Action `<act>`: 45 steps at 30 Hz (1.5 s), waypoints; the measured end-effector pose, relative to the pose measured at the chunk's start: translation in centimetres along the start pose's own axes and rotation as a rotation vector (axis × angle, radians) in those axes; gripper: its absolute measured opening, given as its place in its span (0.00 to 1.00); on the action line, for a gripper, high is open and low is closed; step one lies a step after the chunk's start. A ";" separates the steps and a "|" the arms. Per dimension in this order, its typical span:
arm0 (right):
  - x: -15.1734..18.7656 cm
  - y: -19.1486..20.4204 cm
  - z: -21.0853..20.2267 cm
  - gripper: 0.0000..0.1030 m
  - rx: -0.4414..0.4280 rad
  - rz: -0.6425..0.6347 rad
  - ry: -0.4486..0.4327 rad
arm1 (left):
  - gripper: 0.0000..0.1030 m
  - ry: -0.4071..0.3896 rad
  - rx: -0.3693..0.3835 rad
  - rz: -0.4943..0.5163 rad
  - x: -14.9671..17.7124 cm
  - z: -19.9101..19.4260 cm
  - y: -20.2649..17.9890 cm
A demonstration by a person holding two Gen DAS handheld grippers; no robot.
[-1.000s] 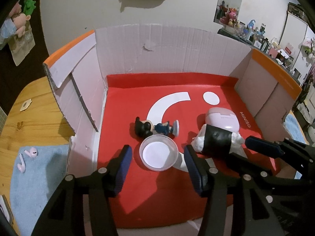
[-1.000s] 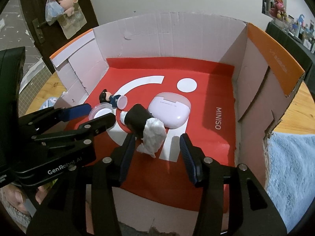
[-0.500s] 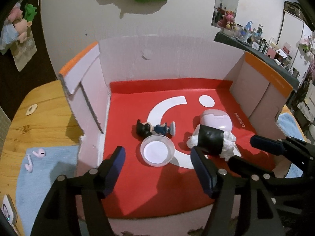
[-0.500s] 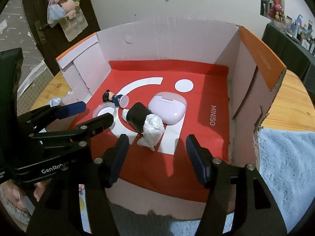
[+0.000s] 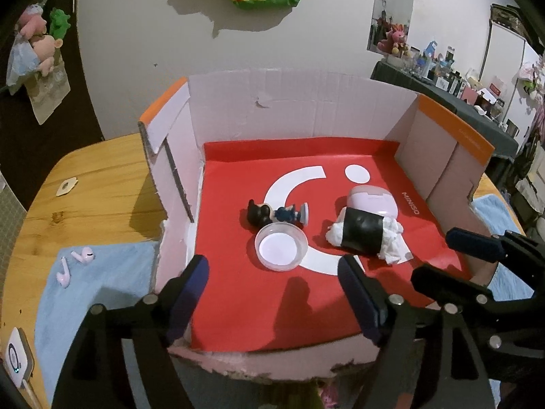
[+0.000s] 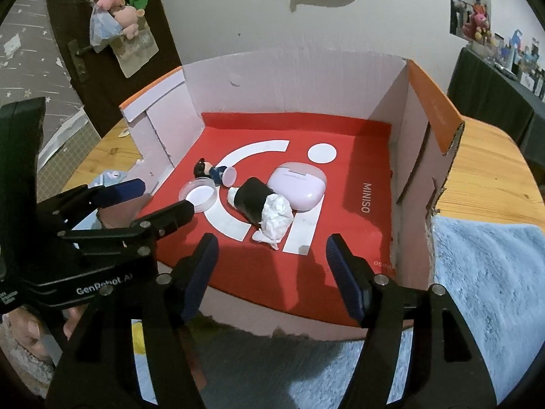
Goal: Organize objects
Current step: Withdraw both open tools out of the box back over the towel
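Observation:
An open cardboard box with a red floor holds a small clear round lid, a lying toy figure, a black roll stuffed with white tissue and a pale pink earbud case. My left gripper hovers over the box's near edge, jaws opening, nothing between them. My right gripper hangs beside it, jaws also opening and empty.
Two pink earbuds lie on a blue towel left of the box. A white device sits at the towel's near corner. More blue towel lies right of the box on the wooden table.
Both grippers have opened wider and drawn back up out of the box; the lid and the black roll lie free on the red floor.

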State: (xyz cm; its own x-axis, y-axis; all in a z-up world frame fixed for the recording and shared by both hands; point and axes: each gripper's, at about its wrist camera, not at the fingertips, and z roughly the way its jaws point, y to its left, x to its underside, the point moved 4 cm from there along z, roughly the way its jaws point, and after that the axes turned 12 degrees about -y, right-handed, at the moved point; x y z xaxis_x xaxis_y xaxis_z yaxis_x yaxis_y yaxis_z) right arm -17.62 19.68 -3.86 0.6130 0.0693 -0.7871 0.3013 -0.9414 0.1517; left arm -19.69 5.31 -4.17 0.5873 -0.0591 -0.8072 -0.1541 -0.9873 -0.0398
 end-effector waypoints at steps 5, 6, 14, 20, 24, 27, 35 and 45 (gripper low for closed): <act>0.2 0.2 -0.7 0.69 0.002 0.000 -0.009 | 0.82 -0.006 -0.003 -0.006 0.2 -0.6 0.3; 0.2 0.2 -0.8 0.69 0.003 0.001 -0.010 | 0.84 -0.009 -0.006 -0.008 0.2 -0.8 0.4; 0.5 0.5 -1.8 0.77 0.006 -0.003 -0.022 | 0.94 -0.043 -0.036 0.007 0.3 -2.1 0.5; 0.7 0.6 -2.5 0.78 0.010 -0.002 -0.029 | 0.94 -0.054 -0.035 0.022 0.4 -3.0 0.4; 0.9 0.7 -2.9 0.81 0.010 -0.001 -0.032 | 0.96 -0.054 -0.035 0.024 0.5 -3.3 0.3; 1.0 0.8 -3.2 0.82 0.011 0.002 -0.036 | 0.96 -0.051 -0.032 0.023 0.6 -3.5 0.2; 1.3 1.0 -4.3 0.90 0.013 0.003 -0.054 | 0.96 -0.047 -0.028 0.022 1.2 -4.1 0.0; 1.7 1.4 -5.4 0.90 0.011 0.003 -0.067 | 1.00 -0.056 -0.024 0.021 1.5 -4.9 -0.1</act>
State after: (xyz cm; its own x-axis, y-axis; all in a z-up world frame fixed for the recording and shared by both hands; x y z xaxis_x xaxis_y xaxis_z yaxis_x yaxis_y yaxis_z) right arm -12.20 20.24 -1.70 0.5633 0.0447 -0.8250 0.2909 -0.9453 0.1475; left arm -14.87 4.58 -2.52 0.5384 -0.0720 -0.8396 -0.1466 -0.9892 -0.0091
